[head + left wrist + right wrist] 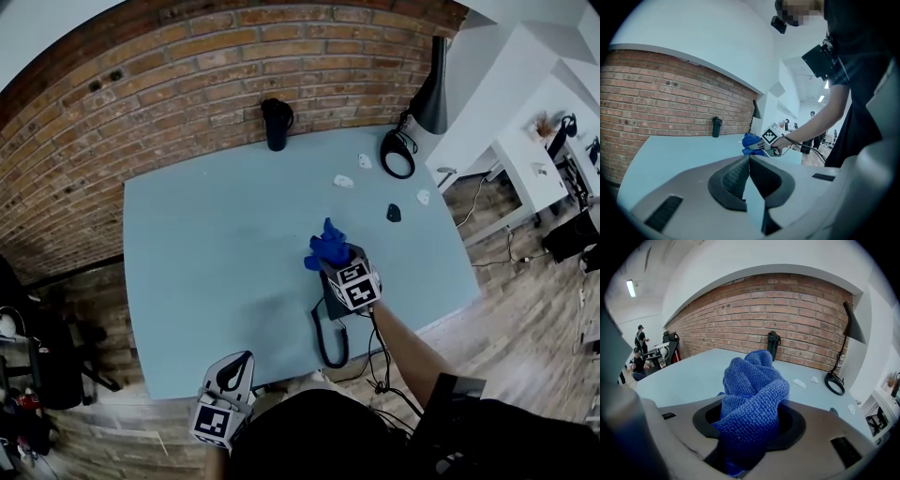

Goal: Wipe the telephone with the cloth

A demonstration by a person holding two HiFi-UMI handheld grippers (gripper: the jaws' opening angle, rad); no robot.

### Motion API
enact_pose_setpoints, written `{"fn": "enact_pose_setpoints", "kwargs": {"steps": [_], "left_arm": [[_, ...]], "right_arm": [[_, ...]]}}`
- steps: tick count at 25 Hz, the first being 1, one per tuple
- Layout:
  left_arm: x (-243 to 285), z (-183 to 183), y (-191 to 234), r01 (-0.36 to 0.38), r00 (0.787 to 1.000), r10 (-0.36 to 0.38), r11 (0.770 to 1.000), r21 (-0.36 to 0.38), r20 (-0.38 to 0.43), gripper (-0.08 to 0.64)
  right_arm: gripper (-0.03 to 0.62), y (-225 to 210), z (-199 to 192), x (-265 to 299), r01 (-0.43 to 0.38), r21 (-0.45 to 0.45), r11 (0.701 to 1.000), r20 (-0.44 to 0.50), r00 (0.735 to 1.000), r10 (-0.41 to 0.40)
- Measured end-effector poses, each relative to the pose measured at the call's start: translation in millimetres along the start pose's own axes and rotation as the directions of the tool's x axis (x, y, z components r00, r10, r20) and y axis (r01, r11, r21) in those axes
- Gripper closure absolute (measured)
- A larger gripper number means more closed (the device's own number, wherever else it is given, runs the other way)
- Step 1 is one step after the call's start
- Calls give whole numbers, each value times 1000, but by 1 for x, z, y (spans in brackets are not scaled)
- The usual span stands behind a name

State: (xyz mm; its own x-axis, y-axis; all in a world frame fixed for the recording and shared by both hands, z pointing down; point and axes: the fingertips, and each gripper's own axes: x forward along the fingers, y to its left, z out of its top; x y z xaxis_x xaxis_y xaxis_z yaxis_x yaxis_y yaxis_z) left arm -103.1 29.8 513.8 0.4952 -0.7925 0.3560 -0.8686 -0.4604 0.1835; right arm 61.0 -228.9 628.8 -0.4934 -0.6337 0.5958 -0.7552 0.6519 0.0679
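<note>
Table (206,272); cloth (750,399) everywhere, telephone (330,345) only overhead

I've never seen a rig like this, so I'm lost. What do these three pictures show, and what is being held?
There is no robot: a person holds a two-jaw gripper in each hand. One camera sits on the person's head and looks down at a pale blue table. The other two ride on the grippers and look along their jaws. The right gripper is shut on a blue cloth, by a black telephone near the table's front edge. The left gripper is shut and empty. A black cup and a lamp stand near the brick wall.
</note>
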Motion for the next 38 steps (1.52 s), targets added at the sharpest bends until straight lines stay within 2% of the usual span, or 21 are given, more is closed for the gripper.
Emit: {"fn": "enact_pose_setpoints", "kwargs": {"steps": [12,25,38], "left_arm": [[9,5,4,46,999,-46,999,26,15,560],[8,10,7,64,998,-65,997,30,14,560],[10,3,0,84,996,-85,996,37,19,560]], "right_arm": [[376,-1,-5,-4,17,79,997,18,1000,-18],[376,6,-20,-15,4,112,994,63,998,-11],[376,21,-51,-29,-2,117,993,28,1000,-2]]}}
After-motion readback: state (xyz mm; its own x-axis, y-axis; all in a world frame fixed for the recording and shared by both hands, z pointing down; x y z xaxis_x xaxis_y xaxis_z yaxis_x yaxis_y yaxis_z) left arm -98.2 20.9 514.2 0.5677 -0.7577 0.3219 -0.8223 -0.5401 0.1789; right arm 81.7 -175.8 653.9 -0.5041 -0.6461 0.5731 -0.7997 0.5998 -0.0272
